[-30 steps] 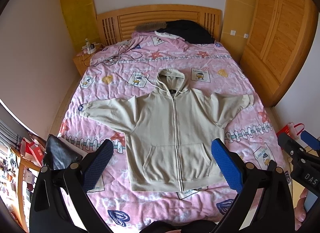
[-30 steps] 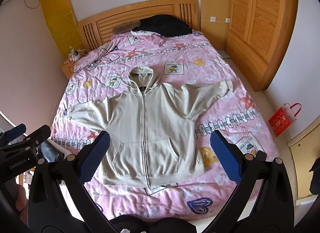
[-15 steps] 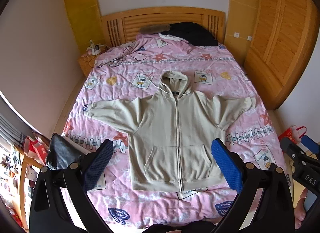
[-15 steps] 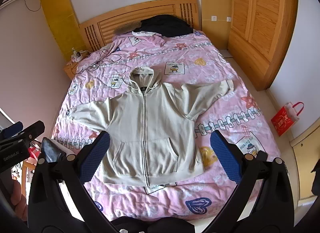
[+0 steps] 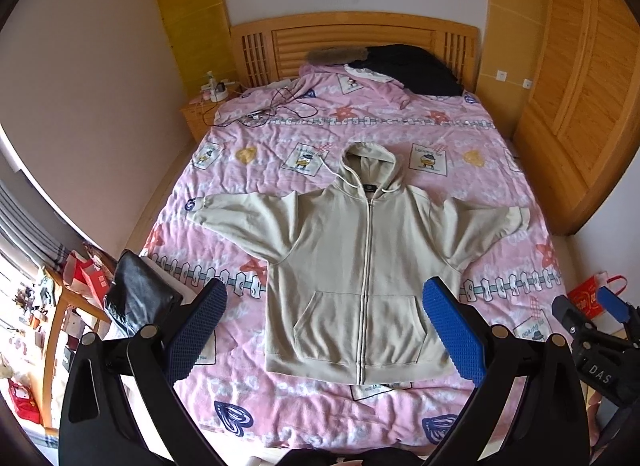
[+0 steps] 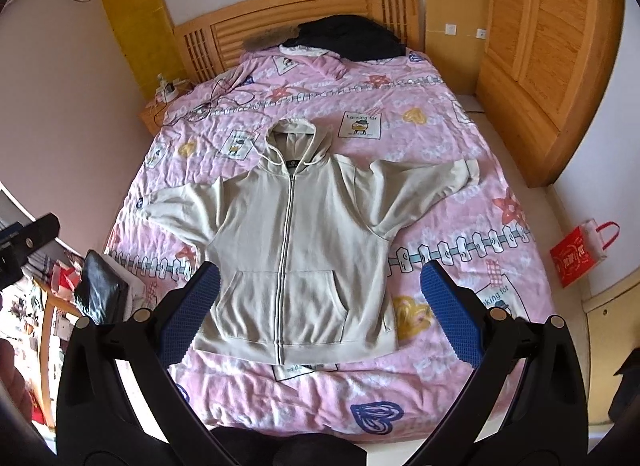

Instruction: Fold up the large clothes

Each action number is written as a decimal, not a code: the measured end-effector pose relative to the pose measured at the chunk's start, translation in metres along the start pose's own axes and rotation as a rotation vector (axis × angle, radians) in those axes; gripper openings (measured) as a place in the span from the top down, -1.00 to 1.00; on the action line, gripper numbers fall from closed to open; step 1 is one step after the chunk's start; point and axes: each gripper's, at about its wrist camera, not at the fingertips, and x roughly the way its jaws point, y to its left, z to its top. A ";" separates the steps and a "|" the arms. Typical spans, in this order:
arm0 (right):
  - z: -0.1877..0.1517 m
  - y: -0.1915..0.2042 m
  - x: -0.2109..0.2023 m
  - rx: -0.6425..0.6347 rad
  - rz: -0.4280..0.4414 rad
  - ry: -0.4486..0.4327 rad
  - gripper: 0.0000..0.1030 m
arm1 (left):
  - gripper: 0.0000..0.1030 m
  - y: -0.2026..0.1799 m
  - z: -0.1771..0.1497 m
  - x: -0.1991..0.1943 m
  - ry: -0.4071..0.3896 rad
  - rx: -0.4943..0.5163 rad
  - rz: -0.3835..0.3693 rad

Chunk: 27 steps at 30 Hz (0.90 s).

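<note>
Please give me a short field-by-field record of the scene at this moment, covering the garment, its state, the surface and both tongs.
garment: beige zip hoodie
state: flat, front up, zipped, sleeves spread, unfolded
surface: pink patterned bedspread
left tongs: open, above the hem, holding nothing
right tongs: open, above the hem, holding nothing
at headboard: dark clothes pile
floor, right of bed: red paper bag

Matt beige fleece hoodie [image 5: 360, 262], quilted pink cloth bedspread [image 5: 280, 137], varnished wooden headboard [image 5: 352, 37]
</note>
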 end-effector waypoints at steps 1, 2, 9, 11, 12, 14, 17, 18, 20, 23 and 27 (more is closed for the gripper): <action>0.002 -0.005 0.001 0.002 0.000 0.003 -0.89 | -0.85 -0.003 0.002 0.001 0.002 -0.001 0.003; 0.003 -0.011 0.001 0.010 -0.004 0.002 -0.89 | -0.85 -0.004 0.005 0.002 0.004 -0.002 0.007; 0.006 -0.034 0.014 0.060 -0.014 0.019 -0.89 | -0.85 0.011 0.036 0.011 -0.015 -0.049 0.065; 0.007 -0.034 0.021 0.068 -0.010 0.025 -0.89 | -0.85 0.021 0.045 0.012 -0.021 -0.072 0.079; 0.008 -0.033 0.024 0.070 -0.012 0.024 -0.89 | -0.85 0.027 0.050 0.013 -0.024 -0.082 0.083; 0.012 -0.029 0.027 0.072 -0.015 0.018 -0.89 | -0.85 0.041 0.060 0.015 -0.033 -0.094 0.088; 0.018 -0.021 0.031 0.073 -0.029 0.004 -0.89 | -0.85 0.066 0.074 0.026 -0.036 -0.120 0.083; 0.022 -0.017 0.033 0.073 -0.039 -0.001 -0.89 | -0.85 0.074 0.078 0.031 -0.034 -0.131 0.079; 0.029 -0.010 0.037 0.074 -0.063 -0.009 -0.89 | -0.85 0.098 0.088 0.046 -0.030 -0.161 0.069; 0.036 0.005 0.045 0.078 -0.111 -0.031 -0.89 | -0.85 0.130 0.105 0.073 -0.030 -0.177 0.091; 0.053 0.041 0.065 0.067 -0.176 -0.054 -0.89 | -0.85 0.183 0.129 0.122 -0.019 -0.196 0.080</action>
